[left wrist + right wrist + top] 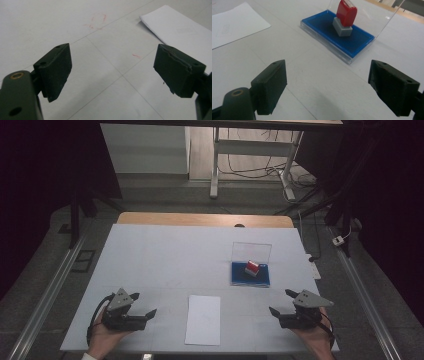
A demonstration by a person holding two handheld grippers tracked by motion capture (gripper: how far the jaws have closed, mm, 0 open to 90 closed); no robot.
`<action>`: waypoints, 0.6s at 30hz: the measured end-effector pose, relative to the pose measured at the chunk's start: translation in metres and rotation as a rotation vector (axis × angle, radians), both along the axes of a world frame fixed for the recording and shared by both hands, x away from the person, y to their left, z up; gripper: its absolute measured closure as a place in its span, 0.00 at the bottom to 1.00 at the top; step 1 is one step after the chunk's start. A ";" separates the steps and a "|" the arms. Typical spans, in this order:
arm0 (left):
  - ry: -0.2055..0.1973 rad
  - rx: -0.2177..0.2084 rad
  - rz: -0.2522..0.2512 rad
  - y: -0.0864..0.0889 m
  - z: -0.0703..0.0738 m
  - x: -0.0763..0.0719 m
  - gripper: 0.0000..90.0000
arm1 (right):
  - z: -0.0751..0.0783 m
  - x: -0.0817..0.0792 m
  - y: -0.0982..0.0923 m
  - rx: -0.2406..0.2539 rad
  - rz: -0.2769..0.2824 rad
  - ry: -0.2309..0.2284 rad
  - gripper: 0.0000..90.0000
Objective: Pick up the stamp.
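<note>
Nearest you, your two hands rest at the front edge of the white table (pixel 150 250), one at each corner. Your left hand (pixel 102 335) holds the left gripper (pixel 145 307), which points toward the middle of the table; its jaws stand wide apart with nothing between them, hanging over bare tabletop marked by faint seams and a few thin red scribbles (pixel 97 21). Your right hand (pixel 315 337) holds the right gripper (pixel 281 302), jaws likewise spread wide and holding nothing, aimed forward and inward.

Between the two grippers, near the front edge, lies a blank sheet of paper (pixel 203 319), long side running away from you. It sits just beyond the tip of your left gripper's far jaw in the left gripper view, and well off to the left in the right gripper view.

Farther out, ahead of your right gripper and a little to its left, sits a blue ink pad (pixel 342 37) in a clear case, its clear lid (pixel 251 251) standing upright at the back. A stamp (pixel 345 17) with a red top and grey base stands on the pad, tilted slightly. It is apart from your right gripper and well apart from your left.

Beyond the table's far wooden edge (pixel 205 219) you see grey floor, the legs of a white desk (pixel 215 165), and loose cables.
</note>
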State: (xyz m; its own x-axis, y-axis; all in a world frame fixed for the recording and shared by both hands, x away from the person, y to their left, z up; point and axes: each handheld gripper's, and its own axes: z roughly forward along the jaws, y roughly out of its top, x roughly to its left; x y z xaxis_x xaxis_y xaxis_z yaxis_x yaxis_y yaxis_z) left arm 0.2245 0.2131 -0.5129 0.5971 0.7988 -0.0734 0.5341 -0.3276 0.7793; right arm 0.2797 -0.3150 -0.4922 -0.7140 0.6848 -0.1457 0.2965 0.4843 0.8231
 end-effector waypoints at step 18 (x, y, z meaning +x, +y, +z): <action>-0.025 0.020 0.000 0.001 0.003 0.001 0.18 | -0.002 -0.002 0.002 -0.007 0.009 0.015 0.24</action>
